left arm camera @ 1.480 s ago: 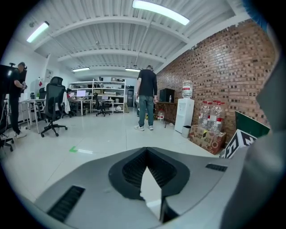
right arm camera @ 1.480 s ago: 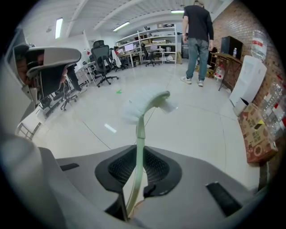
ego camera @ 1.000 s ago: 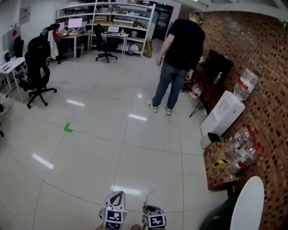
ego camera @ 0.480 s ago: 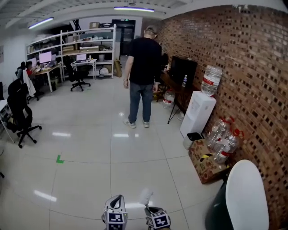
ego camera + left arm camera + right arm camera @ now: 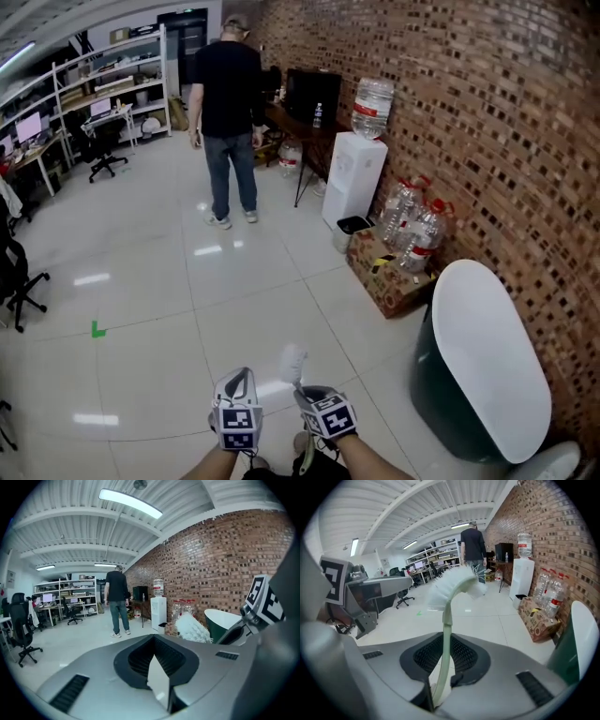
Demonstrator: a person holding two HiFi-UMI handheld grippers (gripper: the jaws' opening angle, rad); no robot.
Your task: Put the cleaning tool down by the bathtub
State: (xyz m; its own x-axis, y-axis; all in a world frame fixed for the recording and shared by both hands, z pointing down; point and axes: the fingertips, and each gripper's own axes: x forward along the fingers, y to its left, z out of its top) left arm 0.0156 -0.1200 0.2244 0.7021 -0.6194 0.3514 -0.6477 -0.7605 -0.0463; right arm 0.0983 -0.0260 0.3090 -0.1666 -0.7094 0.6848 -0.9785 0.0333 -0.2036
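Since a moment ago, the cleaning tool had come up higher, and the bathtub had swung much more into sight, low on my right side. My right tongs were clamped on the tool's thin handle, well below its bushy end, which stood up in front of me. It was not down by the tub yet. It hung in the air over the shiny floor, with the tub near but apart. My left tongs were pressed together with nothing in them, just beside the right ones.

I thought a few things could go wrong. The handle was thin, so the tool could slip round or tip if I swung it fast. If I let go too soon, it would land out on the open floor, not by the tub. The bushy end could also bump the tub's dark side.

The tool was a brush. It had a pale stalk that bent over at the top, and fluffy white bristles.

Farther off, by the brick wall, stood a box of bottles and a water cooler. A person in a dark shirt faced away.
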